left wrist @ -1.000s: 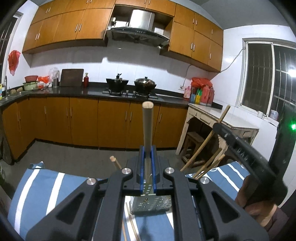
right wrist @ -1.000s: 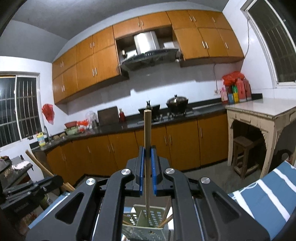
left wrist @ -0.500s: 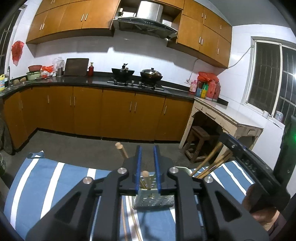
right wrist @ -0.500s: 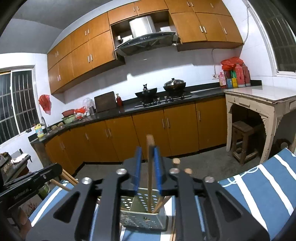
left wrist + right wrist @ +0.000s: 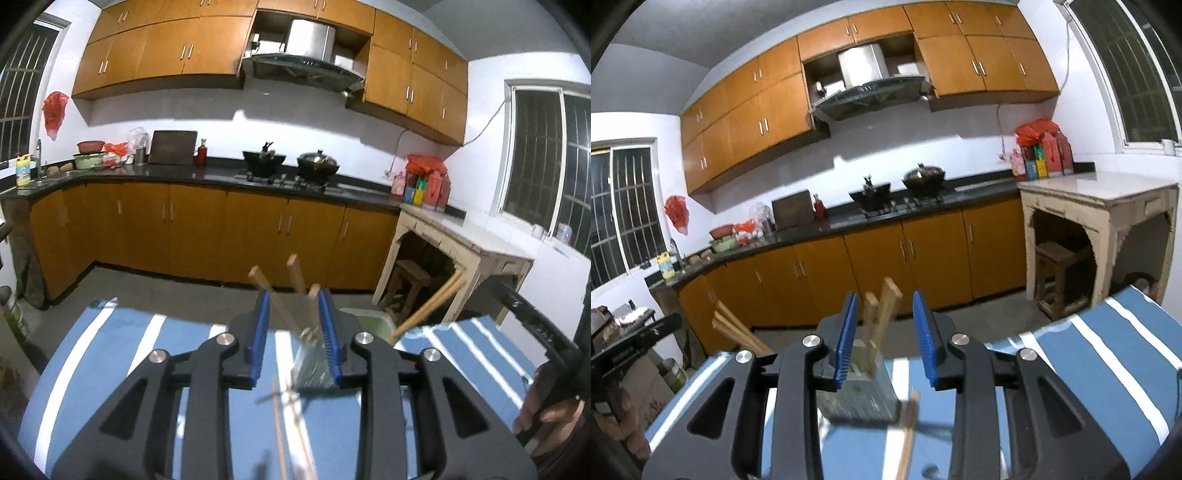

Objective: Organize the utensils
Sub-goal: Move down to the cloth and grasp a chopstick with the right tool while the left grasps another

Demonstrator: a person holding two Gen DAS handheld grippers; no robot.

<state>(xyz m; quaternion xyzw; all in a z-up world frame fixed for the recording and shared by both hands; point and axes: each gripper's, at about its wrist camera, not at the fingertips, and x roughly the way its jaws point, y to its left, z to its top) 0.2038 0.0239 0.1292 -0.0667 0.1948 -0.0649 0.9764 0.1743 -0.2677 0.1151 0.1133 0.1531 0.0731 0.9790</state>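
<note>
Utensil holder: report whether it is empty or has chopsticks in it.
Not empty. Wooden chopsticks stand leaning inside the perforated utensil holder on the striped cloth; more lie loose on the cloth beside it.

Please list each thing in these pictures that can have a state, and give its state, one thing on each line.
Left tongs: opening, gripping nothing.
Right tongs: opening, gripping nothing.
Perforated grey utensil holder: upright on the blue striped cloth, holding chopsticks.
Wooden chopsticks in the holder: standing, leaning.
Loose wooden chopsticks: lying on the cloth.
Black lidded pot: covered, on the stove.
</note>
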